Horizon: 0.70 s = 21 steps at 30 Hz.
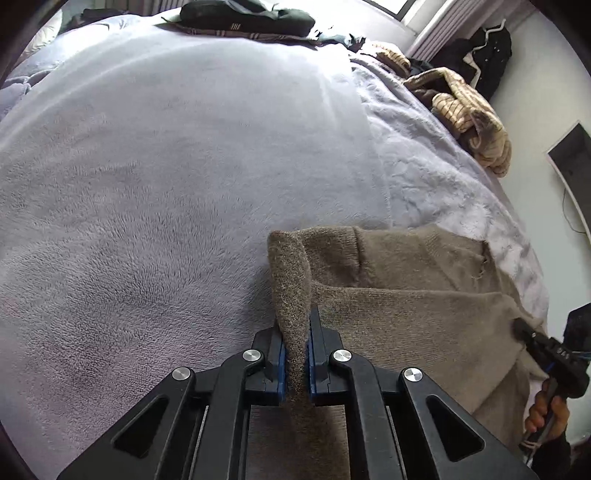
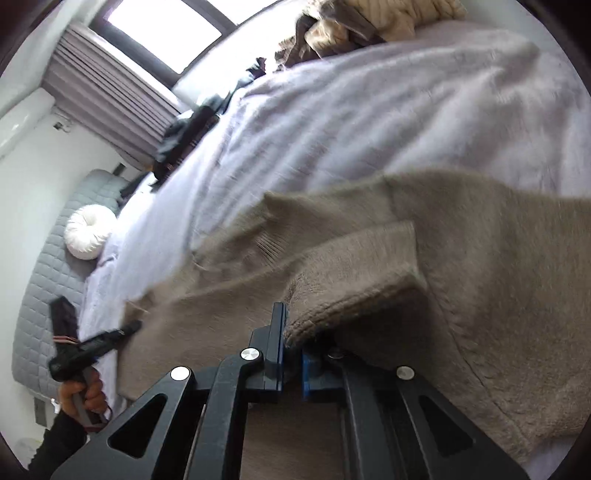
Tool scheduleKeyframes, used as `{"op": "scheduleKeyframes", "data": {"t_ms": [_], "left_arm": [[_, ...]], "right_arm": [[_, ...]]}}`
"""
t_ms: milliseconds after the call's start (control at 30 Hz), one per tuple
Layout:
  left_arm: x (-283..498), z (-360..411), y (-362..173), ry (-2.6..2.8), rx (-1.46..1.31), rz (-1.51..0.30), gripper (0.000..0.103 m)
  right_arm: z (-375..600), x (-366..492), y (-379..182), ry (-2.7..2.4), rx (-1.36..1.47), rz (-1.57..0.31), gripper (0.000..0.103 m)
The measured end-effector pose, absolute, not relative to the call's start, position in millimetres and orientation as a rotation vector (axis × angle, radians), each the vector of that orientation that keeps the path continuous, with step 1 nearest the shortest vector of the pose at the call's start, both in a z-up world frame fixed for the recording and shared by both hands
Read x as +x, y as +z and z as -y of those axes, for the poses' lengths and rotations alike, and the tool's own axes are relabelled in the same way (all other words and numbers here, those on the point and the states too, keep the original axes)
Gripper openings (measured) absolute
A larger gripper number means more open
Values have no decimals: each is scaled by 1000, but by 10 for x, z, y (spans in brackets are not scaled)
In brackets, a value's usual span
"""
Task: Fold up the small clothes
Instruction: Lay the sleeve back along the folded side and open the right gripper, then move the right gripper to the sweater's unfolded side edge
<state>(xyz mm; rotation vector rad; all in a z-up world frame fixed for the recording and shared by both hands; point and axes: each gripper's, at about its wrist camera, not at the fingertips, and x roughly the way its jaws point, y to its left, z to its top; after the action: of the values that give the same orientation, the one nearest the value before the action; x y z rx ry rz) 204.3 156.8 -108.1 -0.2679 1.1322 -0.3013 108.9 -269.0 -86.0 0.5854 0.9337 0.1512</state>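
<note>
A: What fills most of the left wrist view?

B: A pale lilac fleece blanket [image 1: 177, 177] spread over the bed, running from the lower left to the top of the frame. In the right wrist view it crosses the upper right.

A: And the garment being folded?

B: A taupe knit sweater [image 1: 424, 310] lies flat on the blanket in the lower right of the left wrist view. In the right wrist view it fills the centre and lower right, somewhat blurred.

A: Anything else on the bed?

B: A heap of tan striped clothes [image 1: 465, 110] at the upper right edge, and dark folded clothes [image 1: 247, 18] at the top centre.

A: How are the grippers set?

B: The left gripper [image 1: 295, 354] has its blue-padded fingers pressed onto a raised fold of the sweater's edge. The right gripper [image 2: 293, 347] pinches a ribbed, rolled edge of the sweater; its right finger is partly hidden by the knit.

A: Smaller things?

B: A round white cushion [image 2: 88, 232] on a grey quilted surface at the left of the right wrist view.
</note>
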Motion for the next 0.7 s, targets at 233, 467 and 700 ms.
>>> {"op": "scheduleKeyframes", "data": {"t_ms": [233,467,700], "left_arm": [[1958,-1712,-979,-197,-260,-1087,31],[1486,-1835,-458,-226,-156,-951,62],[1278,-1420,-732,-244,-38,-1006,62]], "right_arm": [[2999,843,-1174,91,757,-1012,11],[2907,574,-709,20,602,-902,18],[2646,881,-802,34,483,-956,18]]}}
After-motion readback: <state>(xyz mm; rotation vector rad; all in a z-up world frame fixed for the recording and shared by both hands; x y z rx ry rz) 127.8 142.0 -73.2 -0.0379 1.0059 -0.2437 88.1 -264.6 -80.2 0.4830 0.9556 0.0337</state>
